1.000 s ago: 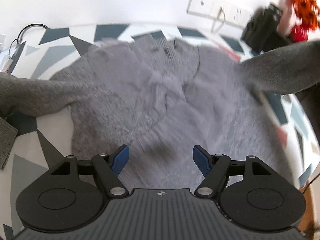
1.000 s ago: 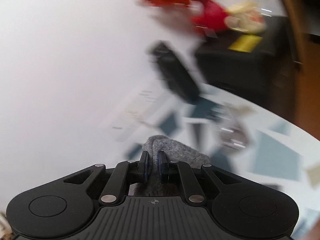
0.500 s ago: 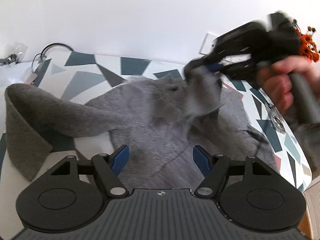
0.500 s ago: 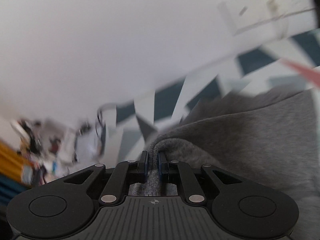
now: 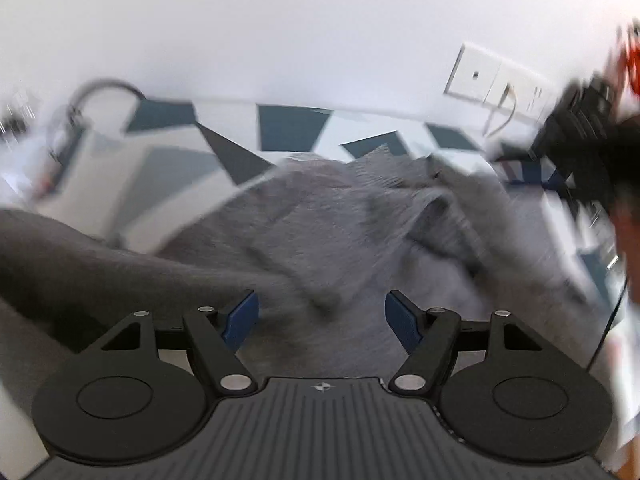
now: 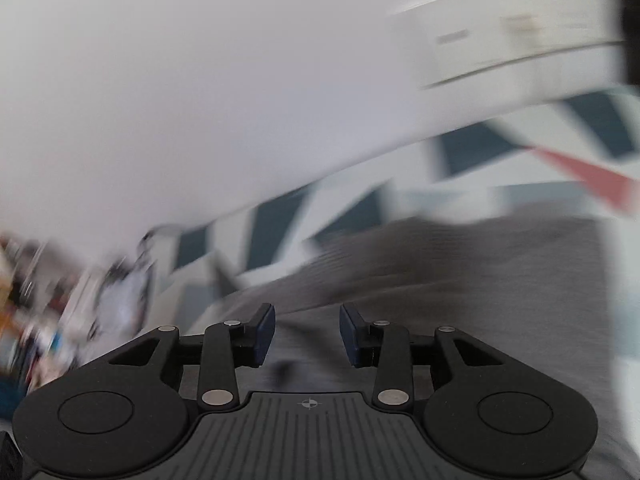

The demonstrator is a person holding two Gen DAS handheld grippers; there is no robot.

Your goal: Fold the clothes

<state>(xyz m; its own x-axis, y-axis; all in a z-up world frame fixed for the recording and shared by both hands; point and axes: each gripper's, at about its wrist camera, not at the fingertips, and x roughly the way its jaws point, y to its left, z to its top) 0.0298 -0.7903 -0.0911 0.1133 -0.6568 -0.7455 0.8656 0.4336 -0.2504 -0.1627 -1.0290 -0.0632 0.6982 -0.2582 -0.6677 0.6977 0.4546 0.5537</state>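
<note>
A grey knit sweater (image 5: 320, 232) lies on the patterned table (image 5: 288, 128). One sleeve lies folded across its body, the other (image 5: 72, 264) stretches to the left. My left gripper (image 5: 322, 316) is open and empty, just above the sweater's lower part. My right gripper (image 6: 307, 334) is open and empty over the sweater (image 6: 480, 272). It also shows as a dark blur at the right edge of the left wrist view (image 5: 580, 140). Both views are motion-blurred.
A white wall with a socket plate (image 5: 500, 80) runs behind the table. A cable (image 5: 104, 88) and clutter lie at the far left. Orange-red objects (image 5: 632, 60) stand at the far right.
My right gripper has opened and let go of the sleeve, which now lies across the sweater's body. It has pulled back to the right. My left gripper stays open.
</note>
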